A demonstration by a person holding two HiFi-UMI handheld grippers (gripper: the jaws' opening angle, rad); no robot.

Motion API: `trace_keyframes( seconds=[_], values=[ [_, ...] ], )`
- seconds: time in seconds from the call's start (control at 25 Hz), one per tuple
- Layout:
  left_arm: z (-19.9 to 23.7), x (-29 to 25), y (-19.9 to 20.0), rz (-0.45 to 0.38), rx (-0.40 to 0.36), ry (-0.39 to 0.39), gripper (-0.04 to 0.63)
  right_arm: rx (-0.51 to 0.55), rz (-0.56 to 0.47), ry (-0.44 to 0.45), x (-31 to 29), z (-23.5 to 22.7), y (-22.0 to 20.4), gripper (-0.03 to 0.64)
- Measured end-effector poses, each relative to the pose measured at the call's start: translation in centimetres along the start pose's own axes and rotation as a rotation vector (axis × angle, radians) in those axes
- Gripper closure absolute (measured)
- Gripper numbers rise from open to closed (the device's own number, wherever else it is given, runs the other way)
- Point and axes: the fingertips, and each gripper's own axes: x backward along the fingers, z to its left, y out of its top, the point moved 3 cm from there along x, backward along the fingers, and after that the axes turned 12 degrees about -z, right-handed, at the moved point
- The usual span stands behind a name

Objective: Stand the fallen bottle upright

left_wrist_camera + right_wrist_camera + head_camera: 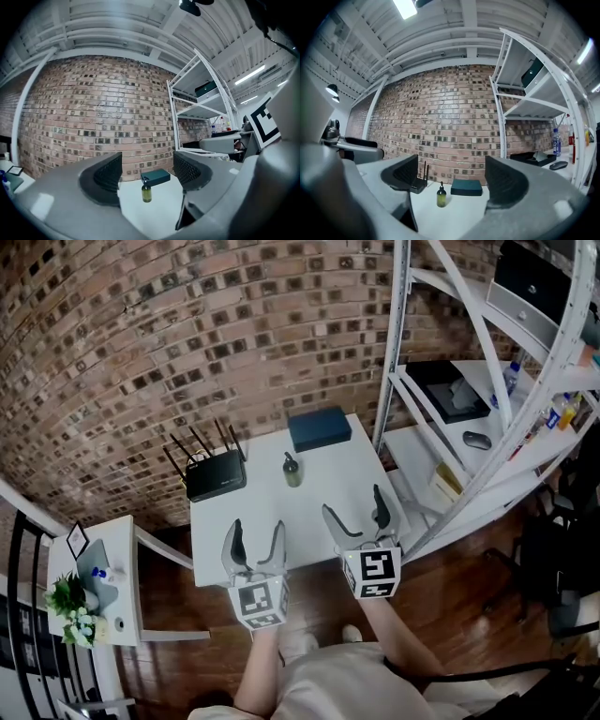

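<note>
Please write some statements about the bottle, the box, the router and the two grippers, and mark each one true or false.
1. The bottle stands upright on the white table. True.
2. The left gripper holds the bottle. False: its jaws are apart and empty, and the bottle stands farther away on the table.
3. In the head view, the router is left of the bottle. True.
4. The dark box lies on the shelf rack. False: it lies on the table, behind the bottle.
5. The right gripper is open and grips nothing. True.
</note>
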Motion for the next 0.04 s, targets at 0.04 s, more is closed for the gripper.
trace_keyframes(
  seconds=[0.04],
  values=[
    [-0.09, -0.19, 0.21, -0.004, -0.006, 0.009, 0.245, 0.003, -0.001, -0.001, 0.06, -0.35, 0.12, 0.184]
  ],
)
